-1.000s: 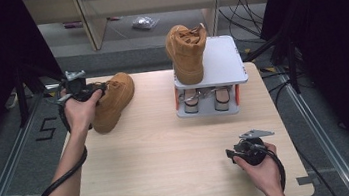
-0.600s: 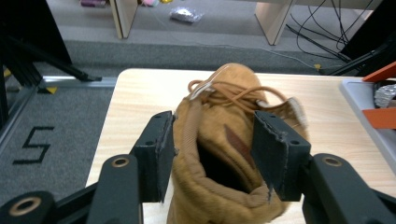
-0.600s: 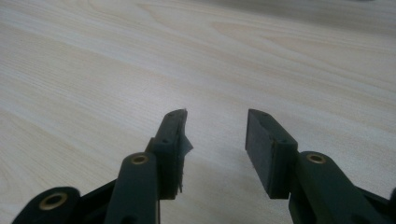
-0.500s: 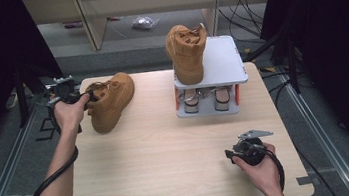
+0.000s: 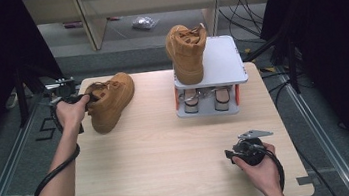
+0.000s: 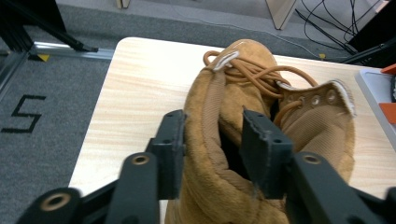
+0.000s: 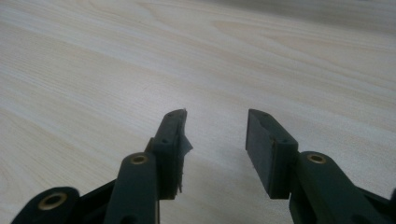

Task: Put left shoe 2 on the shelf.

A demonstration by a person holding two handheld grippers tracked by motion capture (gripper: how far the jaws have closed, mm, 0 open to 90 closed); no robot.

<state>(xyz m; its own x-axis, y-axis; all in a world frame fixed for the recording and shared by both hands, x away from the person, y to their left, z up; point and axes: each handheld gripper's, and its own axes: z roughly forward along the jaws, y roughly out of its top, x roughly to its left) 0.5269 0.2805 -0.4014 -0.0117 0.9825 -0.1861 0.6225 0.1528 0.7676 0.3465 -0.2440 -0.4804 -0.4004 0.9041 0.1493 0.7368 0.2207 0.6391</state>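
At the left edge of the surface (image 5: 170, 159), the left tool (image 6: 212, 140) has just been closing its jaws on the padded collar of a tan boot (image 5: 110, 102) that lies on its side, one jaw outside the collar and one inside the opening. Farther right, a second boot (image 5: 187, 51) stands upright on a small white rack (image 5: 219, 65). Near the front right corner, the right tool (image 7: 215, 140) rests low over bare wood, jaws partly open and holding nothing.

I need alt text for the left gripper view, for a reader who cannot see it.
The left gripper has its black jaws around the padded collar of a tan suede boot, one outside, one inside the opening. The boot lies on a light wooden table, laces loose.
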